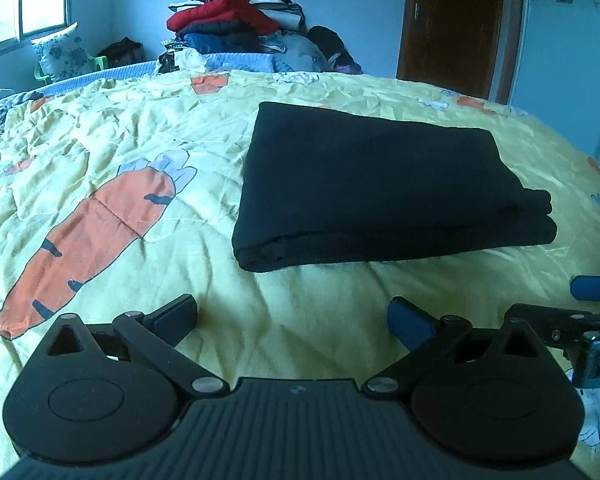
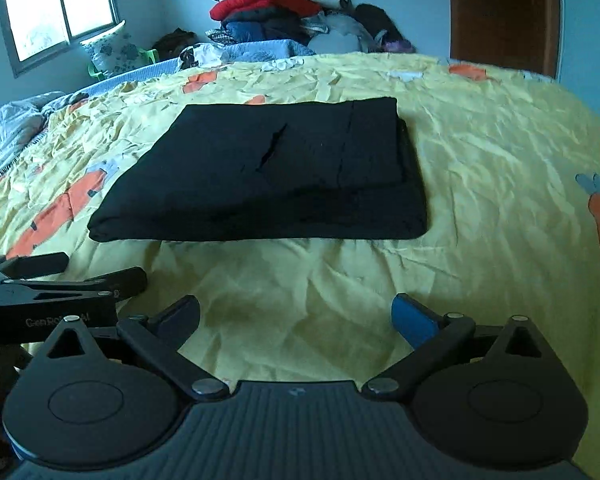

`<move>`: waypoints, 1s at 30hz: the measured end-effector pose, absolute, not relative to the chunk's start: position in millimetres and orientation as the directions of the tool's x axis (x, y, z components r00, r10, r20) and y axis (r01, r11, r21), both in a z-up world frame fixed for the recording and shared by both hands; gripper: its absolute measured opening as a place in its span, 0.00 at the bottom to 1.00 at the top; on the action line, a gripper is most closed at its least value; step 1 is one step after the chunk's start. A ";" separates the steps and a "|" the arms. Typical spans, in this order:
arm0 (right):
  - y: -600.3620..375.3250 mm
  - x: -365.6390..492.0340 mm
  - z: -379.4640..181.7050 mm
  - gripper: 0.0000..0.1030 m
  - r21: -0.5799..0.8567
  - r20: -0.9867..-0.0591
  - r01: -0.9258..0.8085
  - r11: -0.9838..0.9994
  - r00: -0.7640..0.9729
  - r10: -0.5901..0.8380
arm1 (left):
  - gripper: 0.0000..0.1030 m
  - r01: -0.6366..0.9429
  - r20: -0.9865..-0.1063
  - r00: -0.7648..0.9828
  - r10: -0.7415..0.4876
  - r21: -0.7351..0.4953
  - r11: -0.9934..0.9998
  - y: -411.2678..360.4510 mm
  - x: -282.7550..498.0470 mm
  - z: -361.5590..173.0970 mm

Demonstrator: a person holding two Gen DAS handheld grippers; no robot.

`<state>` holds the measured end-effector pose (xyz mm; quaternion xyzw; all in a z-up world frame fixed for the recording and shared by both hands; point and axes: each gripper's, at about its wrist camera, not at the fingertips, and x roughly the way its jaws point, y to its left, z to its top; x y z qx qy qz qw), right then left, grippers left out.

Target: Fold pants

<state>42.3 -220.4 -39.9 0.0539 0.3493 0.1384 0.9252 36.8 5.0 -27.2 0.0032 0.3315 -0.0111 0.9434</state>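
Observation:
Black pants (image 1: pixel 372 188) lie folded into a thick rectangle on the yellow bedspread, also seen in the right wrist view as pants (image 2: pixel 268 176) with a small slit on top. My left gripper (image 1: pixel 294 320) is open over bare bedspread, a little short of the fold's near edge, nothing between its fingers. My right gripper (image 2: pixel 296 318) is open too, likewise in front of the pants and touching nothing. The right gripper's blue pad and black arm show at the left view's right edge (image 1: pixel 560 320); the left gripper shows at the right view's left edge (image 2: pixel 52 288).
The yellow bedspread (image 1: pixel 140 160) with orange carrot prints covers the bed. A tall heap of clothes (image 1: pixel 236 16) stands at the far side. A brown door (image 1: pixel 456 20) is at the back right, a window (image 2: pixel 56 4) at the back left, a flowered pillow (image 2: pixel 112 50) below it.

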 end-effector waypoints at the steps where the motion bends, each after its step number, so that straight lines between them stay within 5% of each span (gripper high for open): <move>1: -219.6 42.1 -40.6 1.00 0.188 -0.630 -0.219 0.957 0.721 0.289 | 1.00 0.022 -0.626 0.780 -0.017 0.000 1.000 4.4 36.8 -27.6; 10: -201.5 36.0 -47.7 1.00 0.080 -0.611 -0.234 0.969 0.757 0.233 | 1.00 0.015 -0.623 0.782 -0.011 0.001 1.000 3.2 35.6 -28.6; 30: -200.9 35.4 -49.4 1.00 0.075 -0.601 -0.226 0.971 0.767 0.225 | 1.00 0.012 -0.620 0.785 -0.009 0.001 1.000 4.2 34.6 -28.8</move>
